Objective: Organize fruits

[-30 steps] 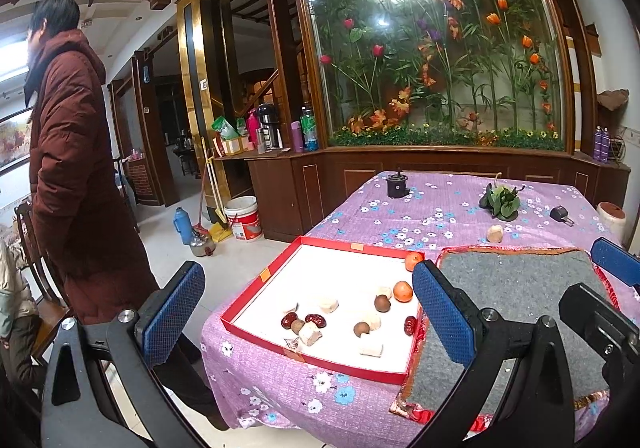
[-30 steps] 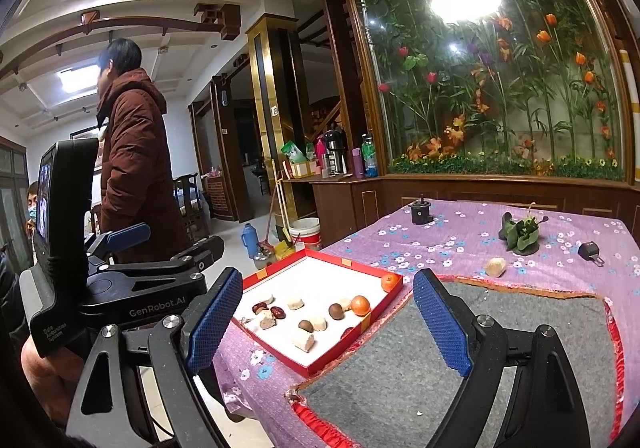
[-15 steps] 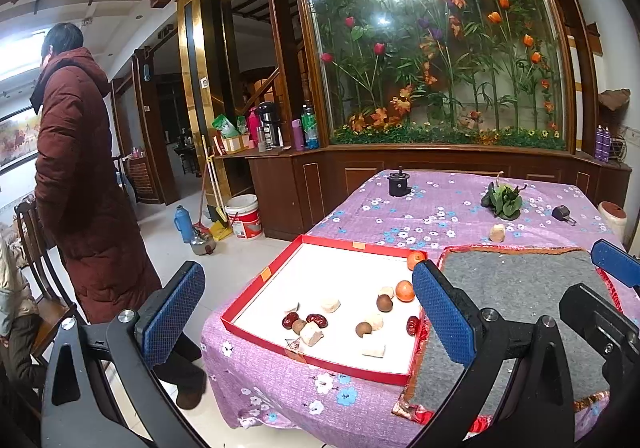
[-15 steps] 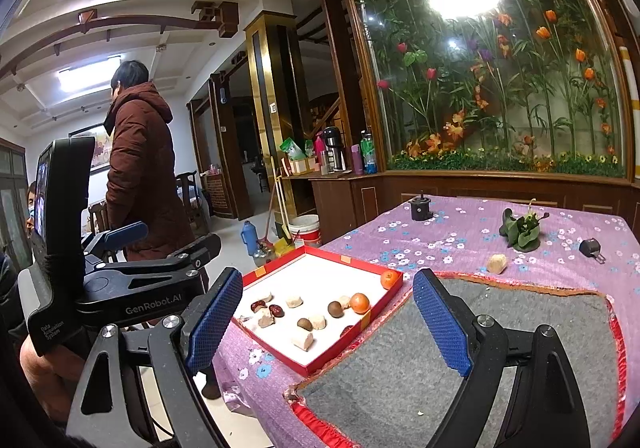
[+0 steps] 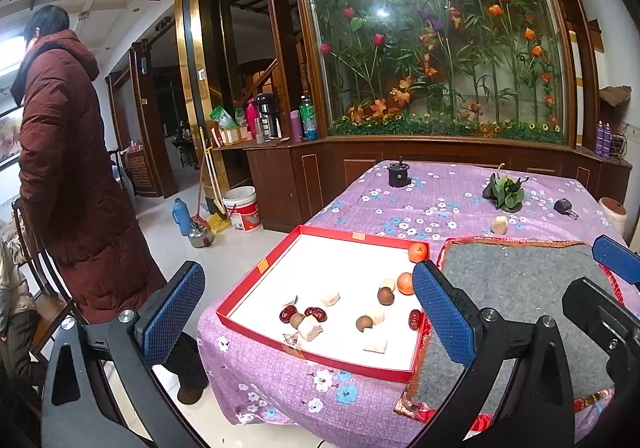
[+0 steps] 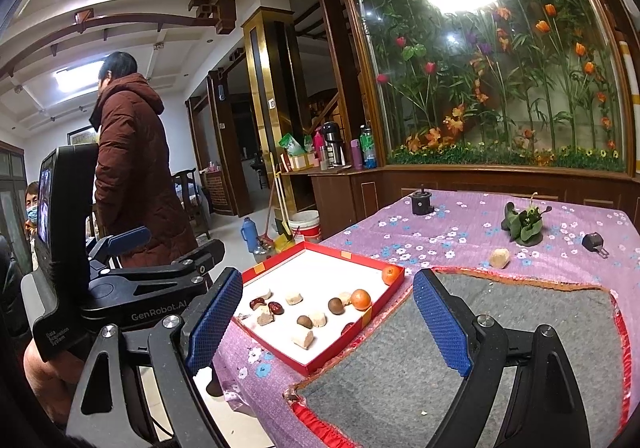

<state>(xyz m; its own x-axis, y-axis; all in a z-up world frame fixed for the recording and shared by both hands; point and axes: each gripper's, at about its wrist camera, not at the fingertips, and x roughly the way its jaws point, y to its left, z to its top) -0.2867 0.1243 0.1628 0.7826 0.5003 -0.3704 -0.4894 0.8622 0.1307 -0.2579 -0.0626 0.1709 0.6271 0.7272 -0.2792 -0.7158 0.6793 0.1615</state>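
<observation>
The tabletop (image 5: 440, 204) carries a purple floral cloth, with a grey felt mat (image 5: 520, 288) at its near right end; behind it stands a wooden cabinet under a glazed panel of artificial flowers (image 5: 440, 48). A person in a maroon coat (image 5: 68, 168) stands on the floor to the left. A shallow red tray (image 5: 256, 282) with a white base lies beside the mat and holds the fruits: an orange (image 5: 405, 283), red dates (image 5: 316, 313), brown round fruits (image 5: 385, 295) and pale chunks (image 5: 330, 298). A second orange (image 5: 418, 251) sits at the tray's far right corner. The left gripper (image 5: 308, 320) and right gripper (image 6: 328, 320) hover short of the tray, jaws wide apart, holding nothing.
</observation>
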